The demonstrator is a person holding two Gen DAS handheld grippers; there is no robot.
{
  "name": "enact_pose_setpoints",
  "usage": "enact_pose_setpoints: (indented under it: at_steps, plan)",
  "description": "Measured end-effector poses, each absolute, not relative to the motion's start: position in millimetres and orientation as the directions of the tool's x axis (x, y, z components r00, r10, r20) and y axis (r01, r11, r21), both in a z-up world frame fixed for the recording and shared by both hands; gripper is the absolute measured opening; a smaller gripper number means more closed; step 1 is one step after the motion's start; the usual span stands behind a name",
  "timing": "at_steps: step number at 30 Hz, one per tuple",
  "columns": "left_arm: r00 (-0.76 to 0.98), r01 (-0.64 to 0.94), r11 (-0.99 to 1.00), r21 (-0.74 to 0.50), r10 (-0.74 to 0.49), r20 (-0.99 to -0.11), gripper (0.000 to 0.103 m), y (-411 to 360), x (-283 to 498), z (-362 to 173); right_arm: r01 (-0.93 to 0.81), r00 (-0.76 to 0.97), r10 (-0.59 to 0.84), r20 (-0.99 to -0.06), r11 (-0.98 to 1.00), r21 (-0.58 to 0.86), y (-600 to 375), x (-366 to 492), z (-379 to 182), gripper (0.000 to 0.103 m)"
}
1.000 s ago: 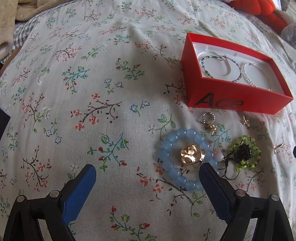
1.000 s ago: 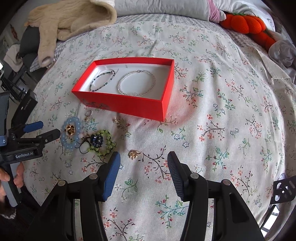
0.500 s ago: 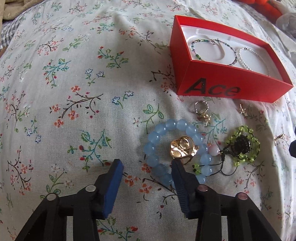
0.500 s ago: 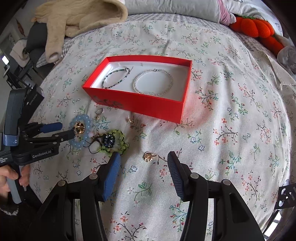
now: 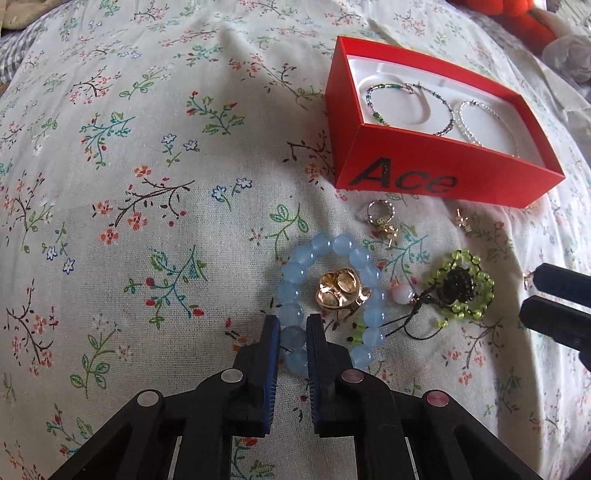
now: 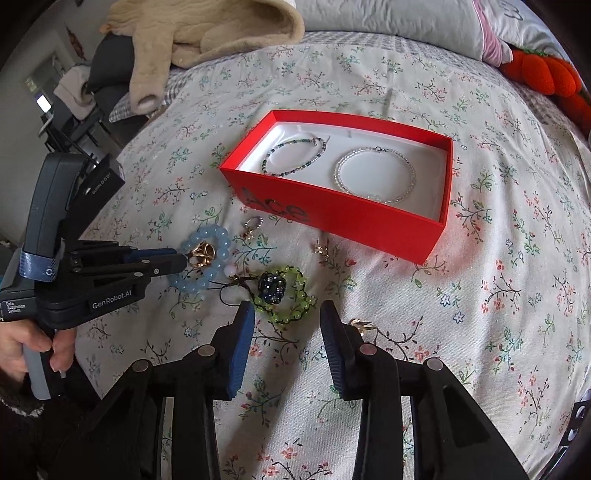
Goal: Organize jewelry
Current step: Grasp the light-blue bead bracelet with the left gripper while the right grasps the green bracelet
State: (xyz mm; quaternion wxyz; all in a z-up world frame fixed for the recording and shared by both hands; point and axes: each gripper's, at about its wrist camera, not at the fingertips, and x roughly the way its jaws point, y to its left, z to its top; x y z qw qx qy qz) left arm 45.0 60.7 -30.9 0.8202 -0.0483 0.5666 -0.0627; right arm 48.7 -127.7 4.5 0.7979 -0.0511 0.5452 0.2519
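Observation:
My left gripper (image 5: 292, 323) is shut on the near side of a pale blue bead bracelet (image 5: 364, 260) that lies on the floral bedspread. A gold ring (image 5: 341, 291) sits inside the bracelet. A green bead bracelet with a dark bead ball (image 5: 460, 288) lies to its right. The open red box (image 5: 424, 173) beyond holds a dark beaded bracelet (image 5: 410, 107) and a clear beaded one (image 5: 480, 122). My right gripper (image 6: 286, 315) is open, just short of the green bracelet (image 6: 284, 291). The left gripper (image 6: 173, 258) shows there on the blue bracelet (image 6: 218, 236).
A small silver ring with a charm (image 5: 380, 218) and a small earring (image 5: 461, 221) lie in front of the box. Another gold ring (image 6: 362, 325) lies by my right finger. A beige garment (image 6: 207, 33) and an orange plush (image 6: 546, 74) lie at the bed's far side.
My left gripper moved forward and closed from wide open onto the blue bracelet's near beads. My right gripper moved closer to the green bracelet and stayed open.

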Motion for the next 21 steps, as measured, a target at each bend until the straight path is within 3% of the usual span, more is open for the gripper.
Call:
enact_pose_setpoints:
  at_steps: [21]
  plan:
    - [0.338,0.035,0.989,-0.143,-0.146,-0.93,0.009,62.7,48.7,-38.0,-0.412,0.229,0.314,-0.921,0.889,0.201,-118.7,67.8,-42.4,0.015]
